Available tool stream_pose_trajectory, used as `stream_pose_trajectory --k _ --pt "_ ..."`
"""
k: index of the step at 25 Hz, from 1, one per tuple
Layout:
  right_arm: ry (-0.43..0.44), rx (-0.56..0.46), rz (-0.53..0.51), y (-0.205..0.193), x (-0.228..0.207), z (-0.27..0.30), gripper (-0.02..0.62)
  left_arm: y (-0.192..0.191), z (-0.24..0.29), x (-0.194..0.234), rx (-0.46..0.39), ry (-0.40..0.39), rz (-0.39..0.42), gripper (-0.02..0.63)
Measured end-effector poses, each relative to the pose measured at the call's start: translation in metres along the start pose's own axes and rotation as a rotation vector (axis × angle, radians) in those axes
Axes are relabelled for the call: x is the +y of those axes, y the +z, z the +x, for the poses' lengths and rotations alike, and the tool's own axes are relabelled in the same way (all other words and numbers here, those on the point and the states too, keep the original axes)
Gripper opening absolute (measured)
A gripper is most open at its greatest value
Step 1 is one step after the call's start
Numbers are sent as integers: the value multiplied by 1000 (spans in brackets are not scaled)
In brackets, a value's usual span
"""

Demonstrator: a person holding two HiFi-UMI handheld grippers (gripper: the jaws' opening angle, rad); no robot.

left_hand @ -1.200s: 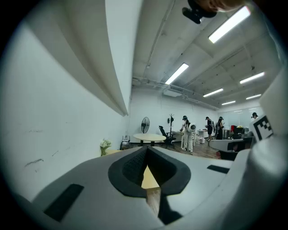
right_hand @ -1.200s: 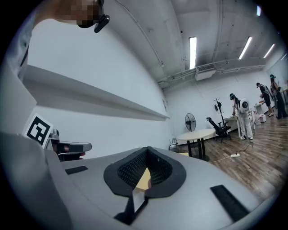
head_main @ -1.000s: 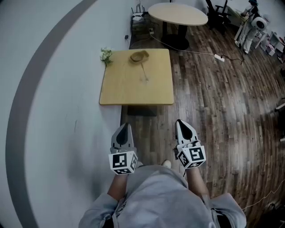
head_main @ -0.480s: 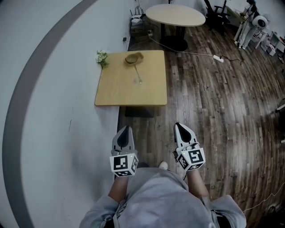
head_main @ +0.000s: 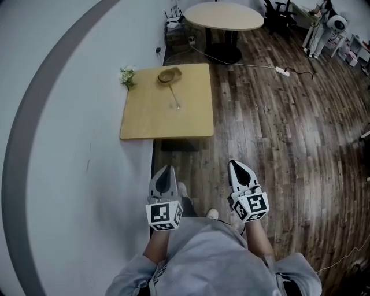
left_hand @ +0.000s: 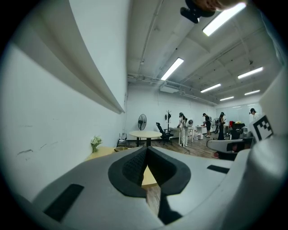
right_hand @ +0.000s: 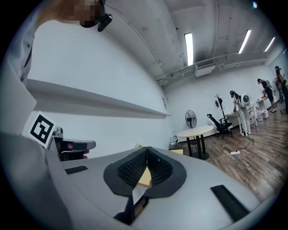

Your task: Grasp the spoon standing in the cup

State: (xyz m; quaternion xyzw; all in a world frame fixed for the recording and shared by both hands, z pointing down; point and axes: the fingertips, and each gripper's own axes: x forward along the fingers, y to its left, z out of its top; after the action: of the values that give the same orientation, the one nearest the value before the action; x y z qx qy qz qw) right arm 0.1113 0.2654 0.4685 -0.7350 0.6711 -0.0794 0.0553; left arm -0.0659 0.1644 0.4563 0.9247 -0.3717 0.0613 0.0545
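A brown cup (head_main: 169, 75) sits near the far edge of a small wooden table (head_main: 144, 115) against the white wall. A thin spoon (head_main: 173, 97) stands in it, its handle leaning toward me. Both grippers hang well short of the table, over the floor by my body. My left gripper (head_main: 166, 171) is shut with nothing in it, and so is my right gripper (head_main: 237, 166). In the left gripper view the left gripper (left_hand: 146, 150) points at the table (left_hand: 101, 152). In the right gripper view the right gripper (right_hand: 147, 150) has its tips together.
A small bunch of flowers (head_main: 126, 76) stands at the table's far left corner by the wall. Beyond it is a round table (head_main: 231, 16) with a power strip (head_main: 282, 71) and cable on the wood floor. Several people (left_hand: 182, 128) stand far back in the room.
The small table has slid left and a little farther up in the head view. Both grippers sit slightly lower, and a foot now shows beside the left gripper.
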Motion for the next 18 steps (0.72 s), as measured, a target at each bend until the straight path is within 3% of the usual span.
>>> stream_pose_trajectory --k 10,18 --pt "-30 10 -11 -2 -17 43 0 -4 56 12 13 -55 -10 2" --pt "-34 16 -28 4 -24 116 0 14 122 53 -12 -80 -16 2"
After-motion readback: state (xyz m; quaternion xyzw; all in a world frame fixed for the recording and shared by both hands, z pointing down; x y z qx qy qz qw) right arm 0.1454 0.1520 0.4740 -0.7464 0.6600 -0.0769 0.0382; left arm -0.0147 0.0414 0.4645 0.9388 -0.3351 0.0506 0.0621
